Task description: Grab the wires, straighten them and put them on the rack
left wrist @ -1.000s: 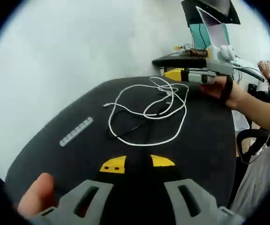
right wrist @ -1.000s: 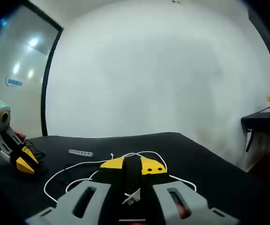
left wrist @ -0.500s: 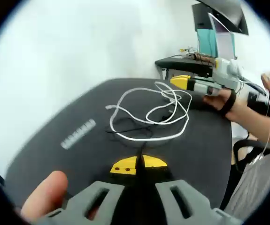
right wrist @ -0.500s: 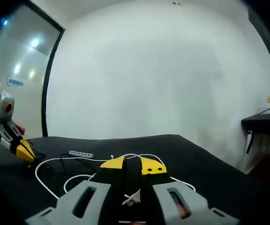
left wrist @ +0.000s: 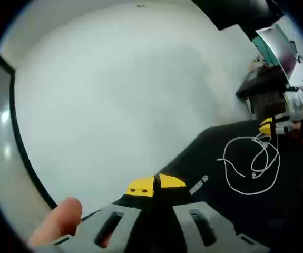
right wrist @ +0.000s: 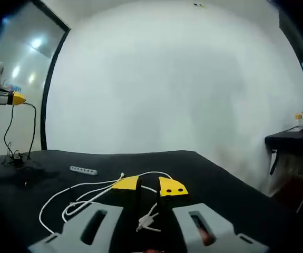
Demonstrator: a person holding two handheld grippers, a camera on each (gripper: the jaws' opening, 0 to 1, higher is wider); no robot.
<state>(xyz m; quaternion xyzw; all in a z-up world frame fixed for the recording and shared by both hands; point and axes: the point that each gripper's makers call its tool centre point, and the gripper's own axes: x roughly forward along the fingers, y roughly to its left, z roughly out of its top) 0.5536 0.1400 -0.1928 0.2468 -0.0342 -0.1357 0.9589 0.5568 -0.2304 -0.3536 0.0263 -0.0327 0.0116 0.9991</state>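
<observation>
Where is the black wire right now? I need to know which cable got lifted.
In the right gripper view, the black wire hangs at far left from the raised left gripper down to the black table, left of the white wire.

My left gripper (left wrist: 156, 185): jaw bodies look like matt grey moulded plastic with slotted cut-outs; tips are capped in smooth yellow plastic over black. My right gripper (right wrist: 149, 185) has the same finish, grey matt plastic with yellow glossy-ish tip caps.

White wire (right wrist: 82, 197): smooth, slightly shiny plastic sheath; its connector end looks like hard white plastic. Black wire (right wrist: 19, 132): thin, matt dark sheath.

Table (right wrist: 220, 179): black, matt, looks like cloth or soft mat, no glare. Rack (right wrist: 82, 170): small pale-grey ribbed strip, material unclear, probably plastic. Wall (right wrist: 156, 79): plain white, matt, smooth.
</observation>
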